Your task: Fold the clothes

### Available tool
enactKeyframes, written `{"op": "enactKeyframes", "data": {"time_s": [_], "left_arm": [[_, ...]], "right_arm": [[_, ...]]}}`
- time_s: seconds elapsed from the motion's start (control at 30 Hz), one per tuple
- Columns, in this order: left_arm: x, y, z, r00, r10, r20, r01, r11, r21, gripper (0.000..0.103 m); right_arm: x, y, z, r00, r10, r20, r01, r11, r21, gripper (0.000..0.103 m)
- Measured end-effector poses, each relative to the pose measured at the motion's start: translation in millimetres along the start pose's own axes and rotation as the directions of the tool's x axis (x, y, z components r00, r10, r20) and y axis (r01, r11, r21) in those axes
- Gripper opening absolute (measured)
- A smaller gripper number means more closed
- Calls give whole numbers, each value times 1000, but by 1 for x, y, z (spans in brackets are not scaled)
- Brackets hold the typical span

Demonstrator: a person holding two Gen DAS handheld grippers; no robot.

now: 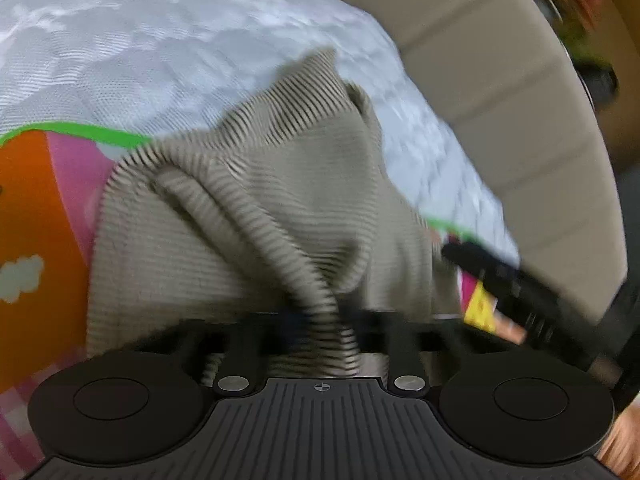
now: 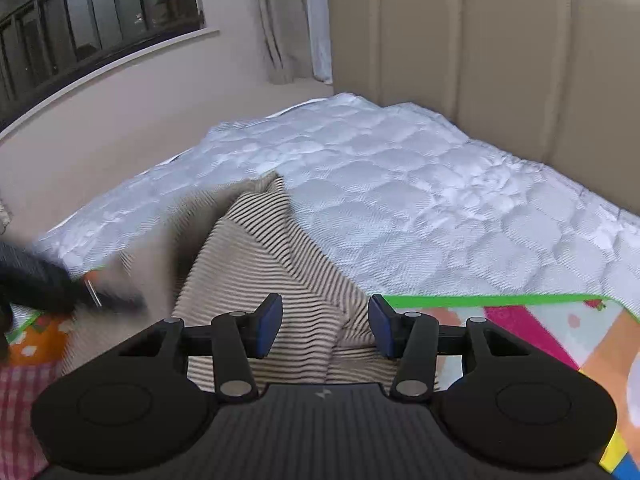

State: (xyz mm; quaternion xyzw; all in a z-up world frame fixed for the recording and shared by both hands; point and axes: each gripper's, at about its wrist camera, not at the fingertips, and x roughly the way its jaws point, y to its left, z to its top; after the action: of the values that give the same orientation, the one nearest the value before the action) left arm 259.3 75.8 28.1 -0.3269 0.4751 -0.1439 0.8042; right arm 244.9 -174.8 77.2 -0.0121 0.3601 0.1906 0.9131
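A beige garment with thin dark stripes (image 1: 256, 216) lies bunched on a colourful mat (image 1: 36, 216) on the bed. My left gripper (image 1: 324, 320) is shut on a ridge of this striped garment, which rises between its fingers. In the right wrist view the garment (image 2: 256, 264) spreads ahead. My right gripper (image 2: 322, 326) is open just above the cloth, its blue pads (image 2: 268, 326) apart with fabric lying between and below them. The left gripper shows blurred at the left of the right wrist view (image 2: 48, 284). The right gripper shows at the right of the left wrist view (image 1: 504, 280).
A white quilted mattress (image 2: 420, 208) extends behind the garment. A beige padded headboard (image 2: 500, 60) stands at its far side. A wall with a window (image 2: 88, 20) and a curtain (image 2: 280, 20) are to the left. The mat has a green border (image 2: 480, 301).
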Motion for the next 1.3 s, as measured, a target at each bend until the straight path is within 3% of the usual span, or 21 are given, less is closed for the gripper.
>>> {"op": "enactKeyframes", "data": {"time_s": [0.07,0.13,0.17,0.2,0.3,0.4,0.43,0.5,0.57,0.63,0.67,0.73,0.8,0.83,0.87,0.93,0.97,1.03,1.17,1.3], "left_arm": [[-23,8,17,993,-53,101,61,996,-69,16],[-59,25,35,956,-129,265,173,973,-151,17],[-74,36,42,934,-138,331,213,956,-201,18],[-84,49,46,927,-112,358,211,946,-248,21],[-103,86,49,933,-8,360,140,929,-343,30],[-111,110,30,953,33,300,76,935,-345,55],[-114,118,24,959,47,280,55,937,-346,56],[-115,114,14,975,27,222,32,966,-256,64],[-111,98,0,991,-15,133,28,995,-99,75],[-96,78,-17,998,16,58,-18,999,29,81],[-86,68,-25,999,43,25,-45,995,88,81],[-69,50,-40,994,110,-15,-105,975,197,81],[-55,36,-50,980,201,3,-194,942,272,81],[-49,29,-55,969,245,15,-238,921,309,81],[-42,22,-60,957,289,28,-280,896,345,80],[-28,8,-70,927,371,59,-362,836,412,56],[-28,3,-75,919,389,71,-380,821,426,48],[-34,2,-80,919,391,53,-380,840,387,17],[-49,0,-101,906,422,-4,-390,841,374,12],[-66,-6,-144,900,408,-150,-325,860,394,12]], "right_arm": [[1,2,-1,1000,3,2,-3,1000,-16,47],[6,6,-4,1000,4,-10,-4,1000,-25,47],[9,8,-4,1000,0,-17,-1,1000,-27,48],[12,10,-5,1000,-3,-23,2,1000,-30,48],[17,10,-6,999,-34,-19,33,998,-56,53],[16,1,-9,996,-84,-16,82,992,-93,58],[15,-6,-12,995,-91,-26,89,992,-89,58],[14,-21,-19,993,-100,-60,96,993,-61,58],[19,-34,-26,989,-119,-86,116,993,-37,58],[29,-42,-31,988,-107,-113,107,994,-9,58],[33,-44,-33,988,-95,-119,95,995,-2,58],[39,-41,-34,990,-74,-119,73,997,-15,48],[40,-33,-34,991,-39,-130,32,998,-53,22],[39,-29,-34,990,-26,-140,16,997,-72,17],[37,-25,-35,989,-15,-146,2,996,-94,14],[30,-18,-39,987,6,-159,-27,991,-132,10],[26,-15,-42,986,18,-168,-43,989,-143,9],[16,-12,-48,980,42,-194,-73,985,-156,8],[-10,-12,-58,962,84,-261,-134,975,-178,7],[-38,-19,-70,948,66,-311,-136,969,-208,8]]}}
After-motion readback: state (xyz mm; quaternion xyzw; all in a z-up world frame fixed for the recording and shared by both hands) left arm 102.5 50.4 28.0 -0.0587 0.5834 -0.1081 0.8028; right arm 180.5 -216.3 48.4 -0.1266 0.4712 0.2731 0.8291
